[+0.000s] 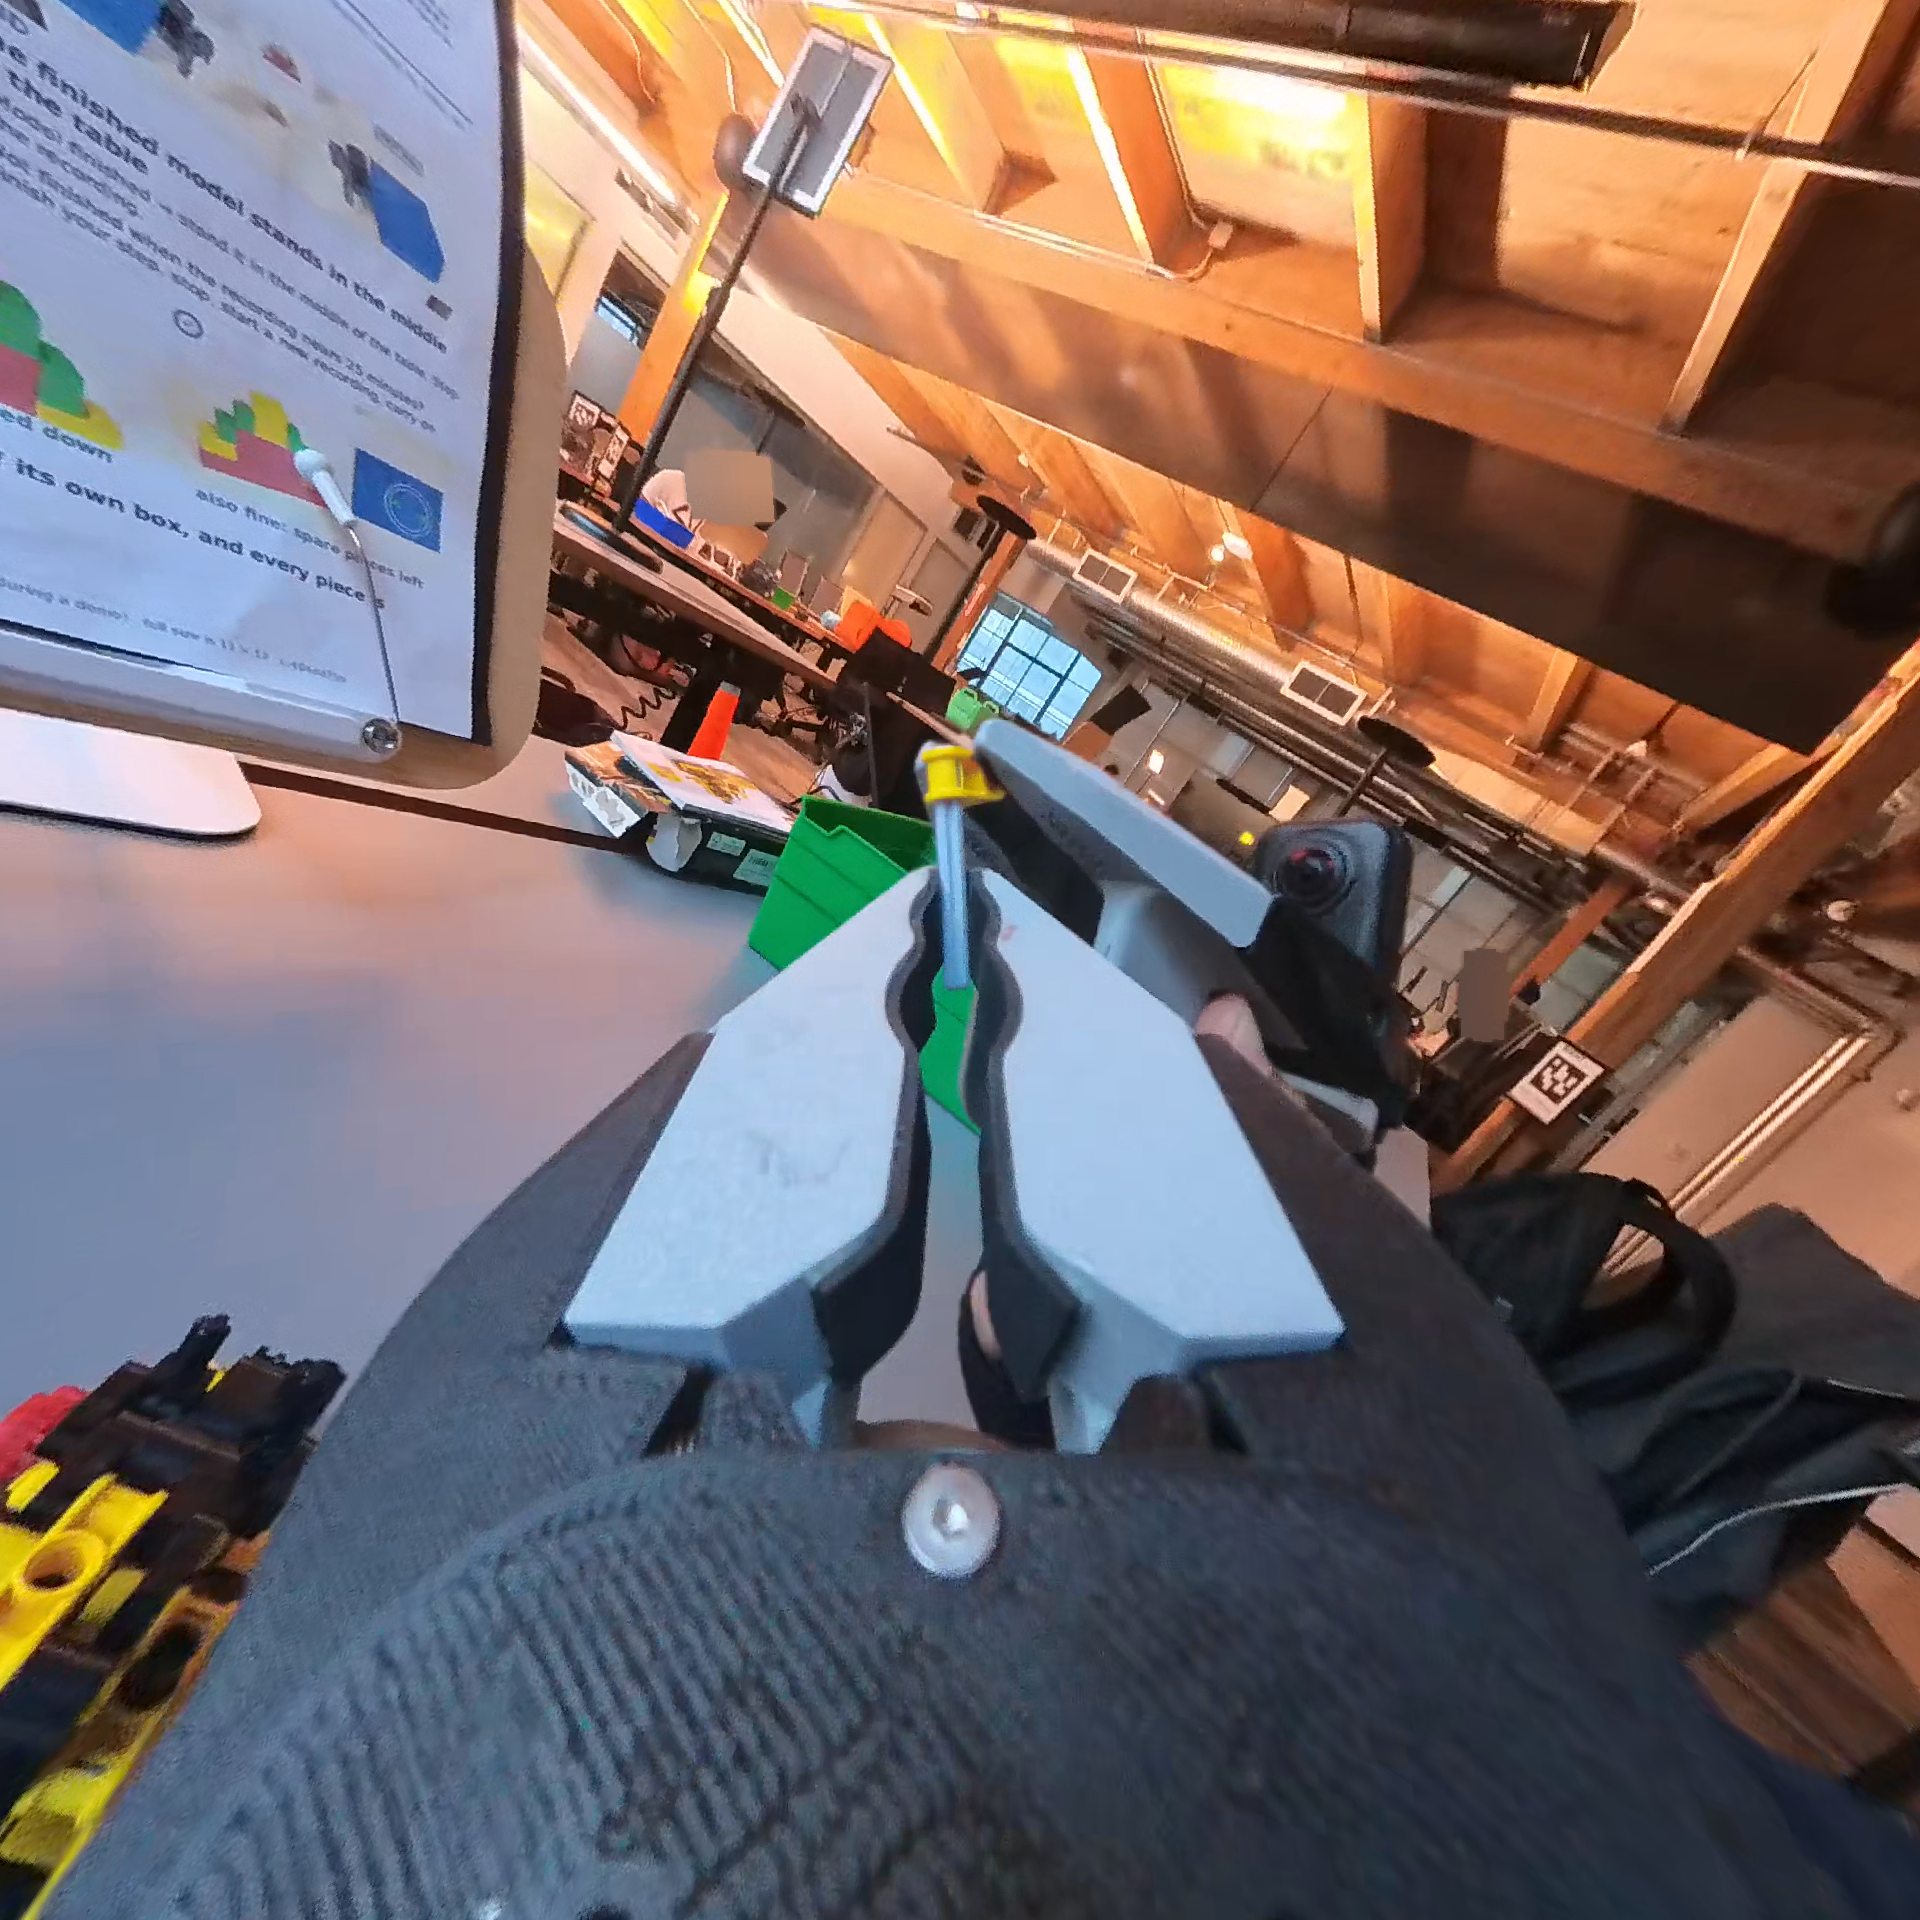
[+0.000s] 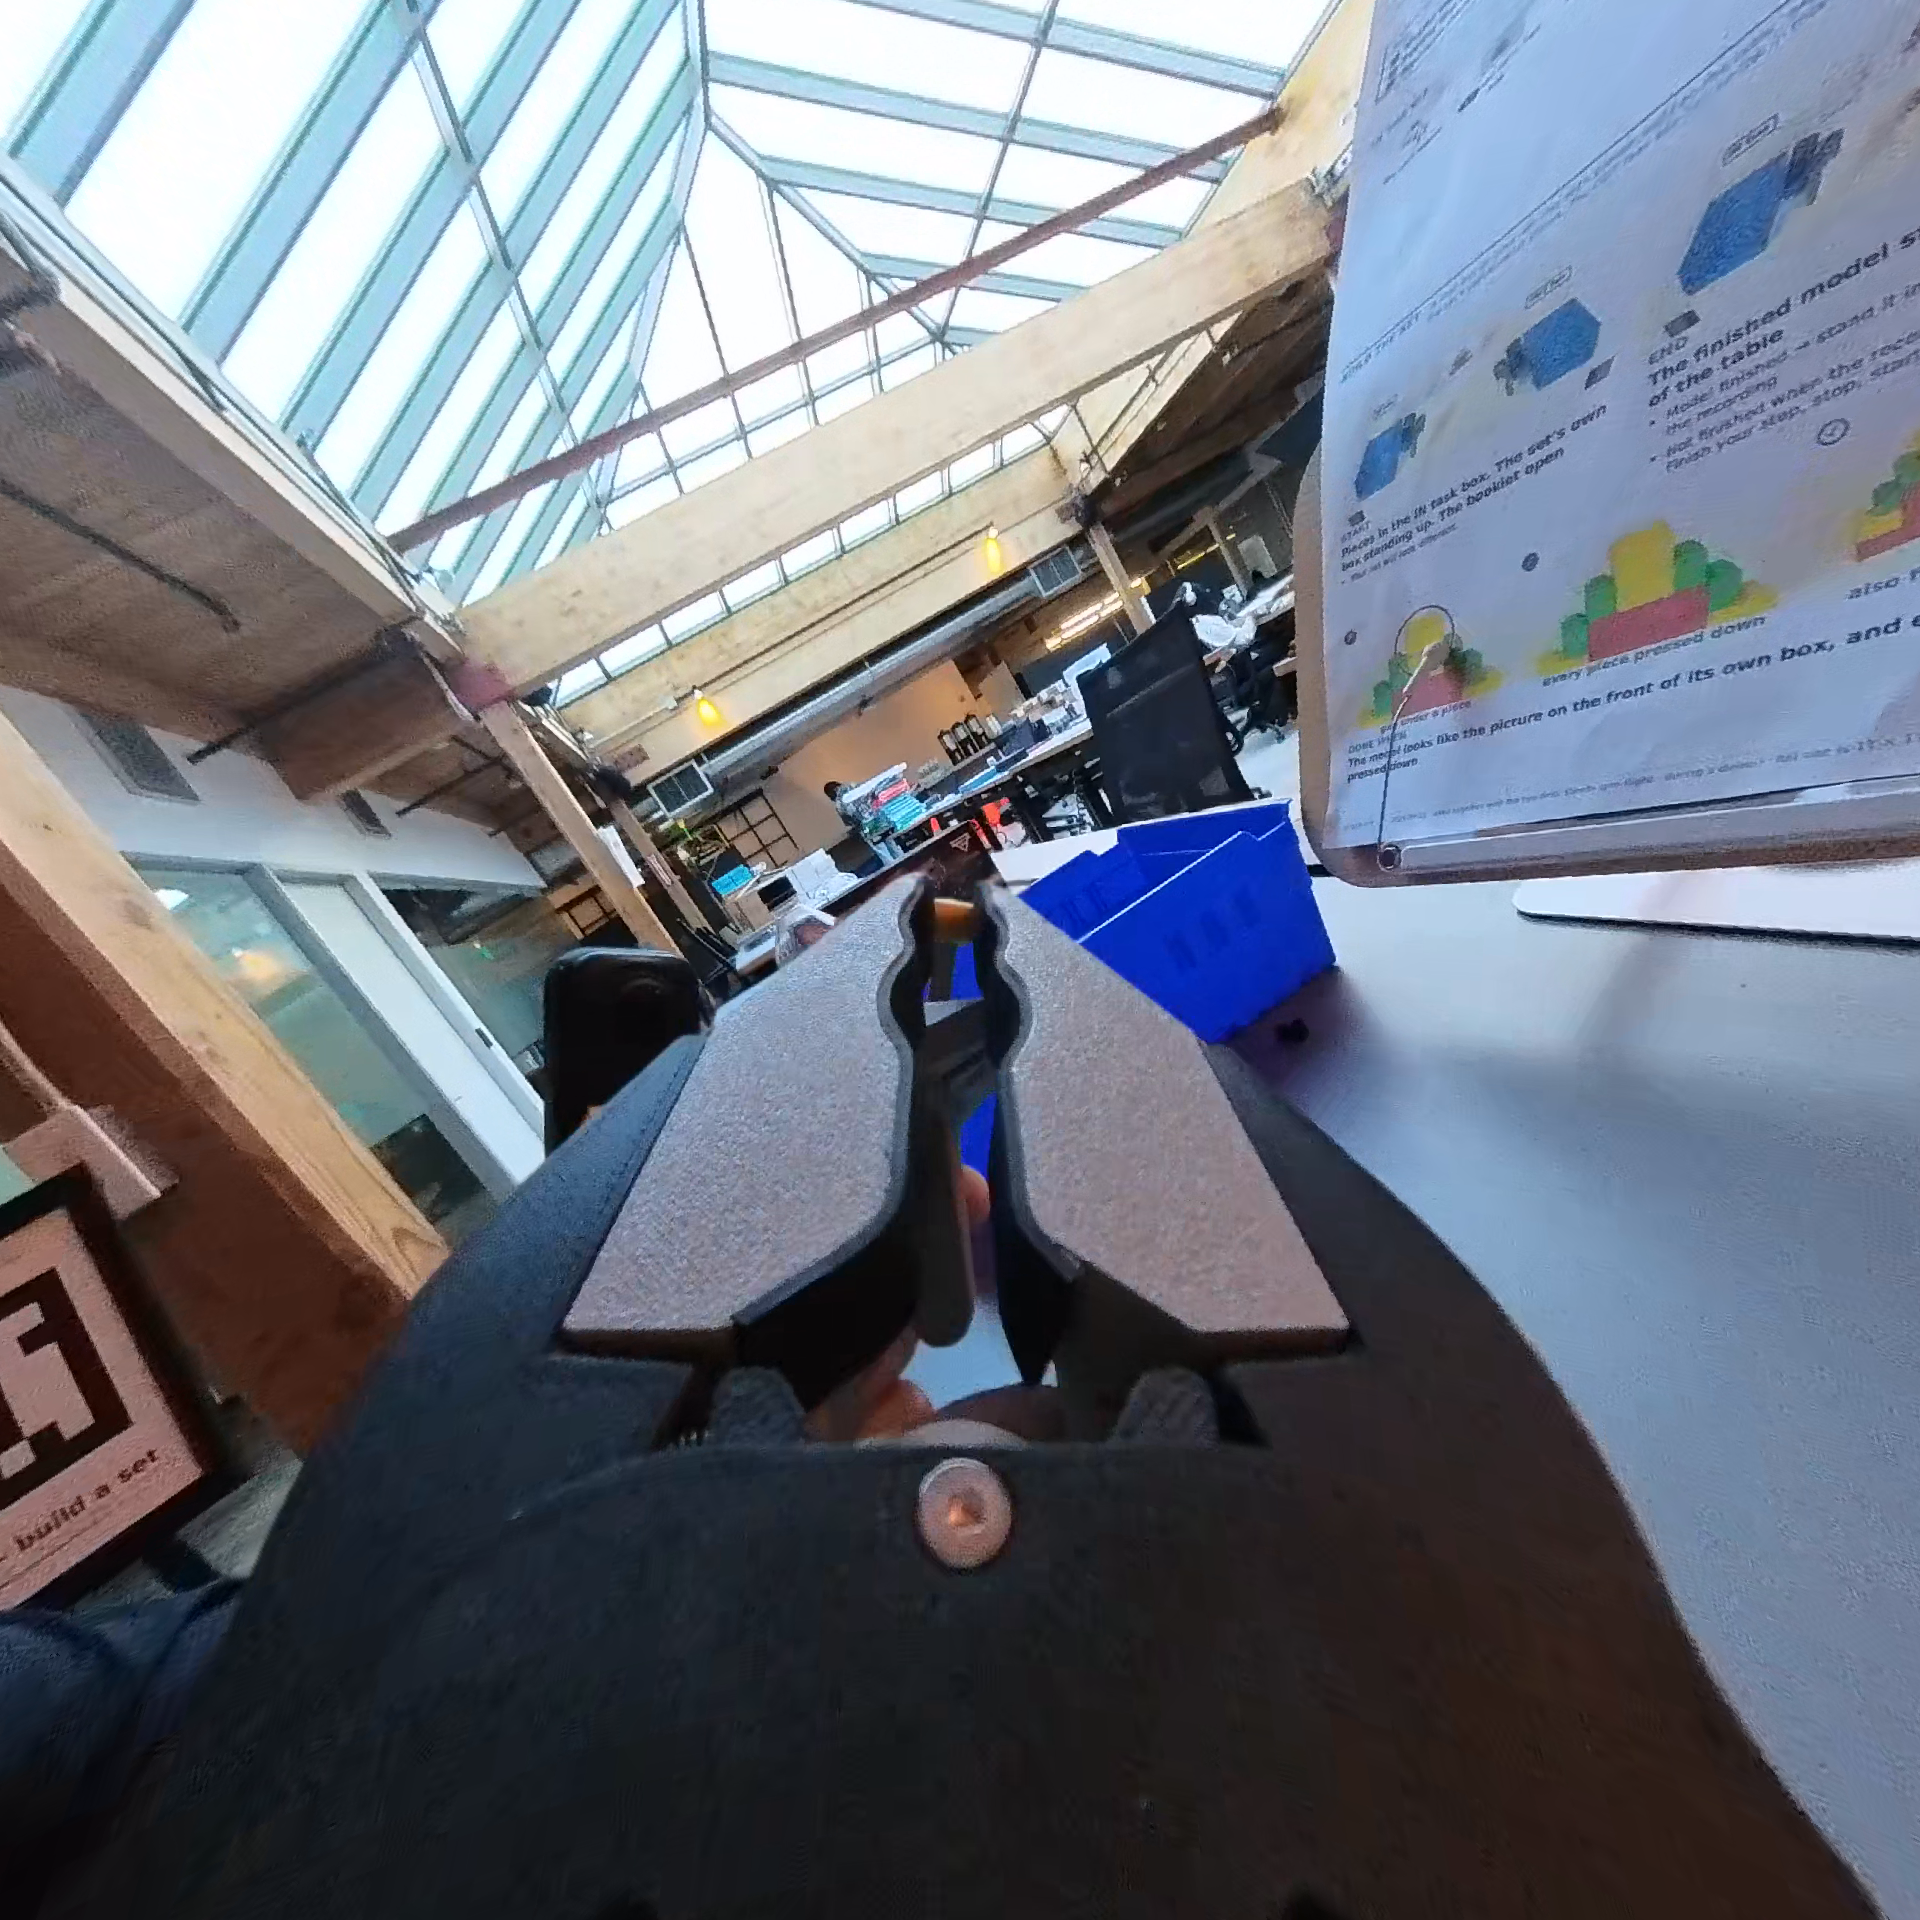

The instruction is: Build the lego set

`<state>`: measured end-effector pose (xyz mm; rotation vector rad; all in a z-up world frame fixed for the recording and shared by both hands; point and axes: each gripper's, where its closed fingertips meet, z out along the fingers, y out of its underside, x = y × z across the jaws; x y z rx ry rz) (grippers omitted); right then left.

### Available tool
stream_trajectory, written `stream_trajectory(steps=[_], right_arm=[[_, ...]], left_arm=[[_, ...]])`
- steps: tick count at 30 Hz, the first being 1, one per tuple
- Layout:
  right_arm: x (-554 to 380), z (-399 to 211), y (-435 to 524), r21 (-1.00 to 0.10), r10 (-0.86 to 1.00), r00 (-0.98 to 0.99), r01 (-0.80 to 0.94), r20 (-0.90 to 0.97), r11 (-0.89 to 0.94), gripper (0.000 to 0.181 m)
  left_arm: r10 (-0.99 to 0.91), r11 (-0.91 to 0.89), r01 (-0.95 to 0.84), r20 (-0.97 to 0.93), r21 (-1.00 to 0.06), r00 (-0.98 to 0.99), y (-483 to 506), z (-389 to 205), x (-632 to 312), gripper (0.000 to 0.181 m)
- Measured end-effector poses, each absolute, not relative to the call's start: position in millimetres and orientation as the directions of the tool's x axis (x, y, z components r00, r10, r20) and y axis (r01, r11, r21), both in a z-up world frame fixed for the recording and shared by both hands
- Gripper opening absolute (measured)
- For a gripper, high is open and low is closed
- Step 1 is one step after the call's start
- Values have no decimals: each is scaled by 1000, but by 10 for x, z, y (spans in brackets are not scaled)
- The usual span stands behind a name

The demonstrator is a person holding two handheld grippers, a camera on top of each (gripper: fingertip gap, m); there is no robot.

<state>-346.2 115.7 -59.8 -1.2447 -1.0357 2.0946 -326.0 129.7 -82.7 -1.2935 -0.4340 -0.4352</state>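
Holding the thin grey axle [image 1: 951,914] tight and steady in the left gripper [image 1: 954,904] looks best, while the right gripper [image 2: 954,914], pinching the yellow bush [image 1: 948,771], pushes it straight on, above the grey table [image 1: 364,997].

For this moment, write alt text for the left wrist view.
The left gripper is shut on a thin grey axle with a yellow bushing on its far end, which the right gripper pinches. Behind sit a green bin and an instruction sheet.
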Motion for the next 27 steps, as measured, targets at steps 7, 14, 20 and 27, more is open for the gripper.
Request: stream_trajectory(steps=[7,14,20,27], right_arm=[[-3514,-520,1097,-778,671,-522,-24,-526,-628,4],[-3384,-576,1134,-904,771,-509,34,-382,-426,27],[-3376,-564,1078,-895,747,-539,34,-391,-444,11],[-3421,-608,1095,-878,741,-522,30,-421,-478,17]], left_arm=[[-74,265,545,547,-795,834,1265,-743,-3325,0],[-120,279,527,515,-803,849,1205,-669,-3332,0],[-117,272,476,462,-836,879,1232,-650,-3222,0],[-94,260,477,469,-840,878,1251,-700,-3257,0]])
